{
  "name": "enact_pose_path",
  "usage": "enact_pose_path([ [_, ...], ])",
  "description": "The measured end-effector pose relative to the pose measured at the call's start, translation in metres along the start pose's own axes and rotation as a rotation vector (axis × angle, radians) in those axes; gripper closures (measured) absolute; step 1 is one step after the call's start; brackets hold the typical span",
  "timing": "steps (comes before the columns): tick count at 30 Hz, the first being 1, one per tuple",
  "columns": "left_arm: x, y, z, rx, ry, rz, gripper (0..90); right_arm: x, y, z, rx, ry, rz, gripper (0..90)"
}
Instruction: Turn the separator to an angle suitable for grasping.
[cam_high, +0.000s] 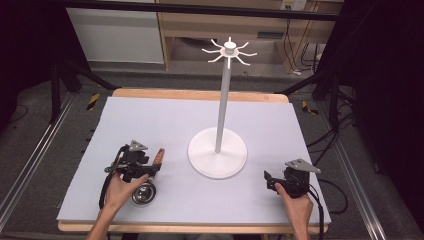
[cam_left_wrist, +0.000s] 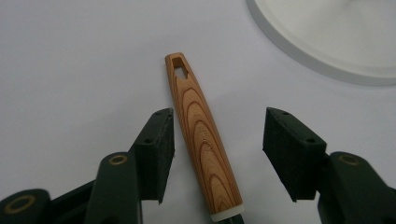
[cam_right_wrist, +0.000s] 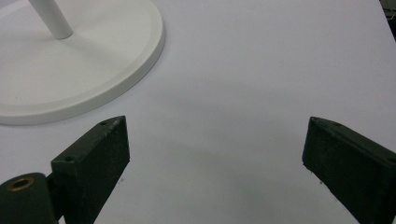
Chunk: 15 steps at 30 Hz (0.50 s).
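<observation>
Wood-grain tapered handle (cam_left_wrist: 201, 135) with a slotted hang hole at its far tip lies flat on the pale lilac table mat (cam_high: 150, 125), just left of the white round-based hook stand (cam_high: 218, 152); its other end runs into a small round metal strainer head (cam_high: 144, 194), nearer the table's front edge than the stand's base. Left gripper (cam_left_wrist: 217, 156) straddles the handle with the jaws partway apart: left pad almost against the wood, right pad clearly off it, so no grip yet. Straddling mid-handle looks deliberate, since that leaves the hole end free for a hook. Right gripper (cam_right_wrist: 215, 163) sits low over bare mat to the right of the stand base, jaws wide, nothing between them; likely parked there to stay out of the way or to steady the stand later. Stand's spoked hook crown (cam_high: 229, 51) is high above the base, so the utensil would need lifting well up. My read: pick-up stage, closing on the handle comes next. Risk: off-centre closure could skid the handle sideways.
</observation>
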<state>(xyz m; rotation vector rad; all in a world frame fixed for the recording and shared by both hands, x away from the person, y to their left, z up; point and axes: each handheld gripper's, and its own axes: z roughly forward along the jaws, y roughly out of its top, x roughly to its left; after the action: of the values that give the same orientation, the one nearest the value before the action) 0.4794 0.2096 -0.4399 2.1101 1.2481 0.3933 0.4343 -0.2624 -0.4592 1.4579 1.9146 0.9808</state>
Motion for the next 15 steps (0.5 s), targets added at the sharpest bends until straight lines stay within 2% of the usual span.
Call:
enact_pose_path([
  [5,0.000,-0.002,0.008,0.036,0.028,0.002,46.6,0.000,0.000,0.000,0.006,0.005,-0.001,8.2],
  [15,-0.002,-0.007,0.020,0.090,0.034,-0.006,56.2,0.001,0.000,0.002,0.018,0.003,0.004,8.3],
])
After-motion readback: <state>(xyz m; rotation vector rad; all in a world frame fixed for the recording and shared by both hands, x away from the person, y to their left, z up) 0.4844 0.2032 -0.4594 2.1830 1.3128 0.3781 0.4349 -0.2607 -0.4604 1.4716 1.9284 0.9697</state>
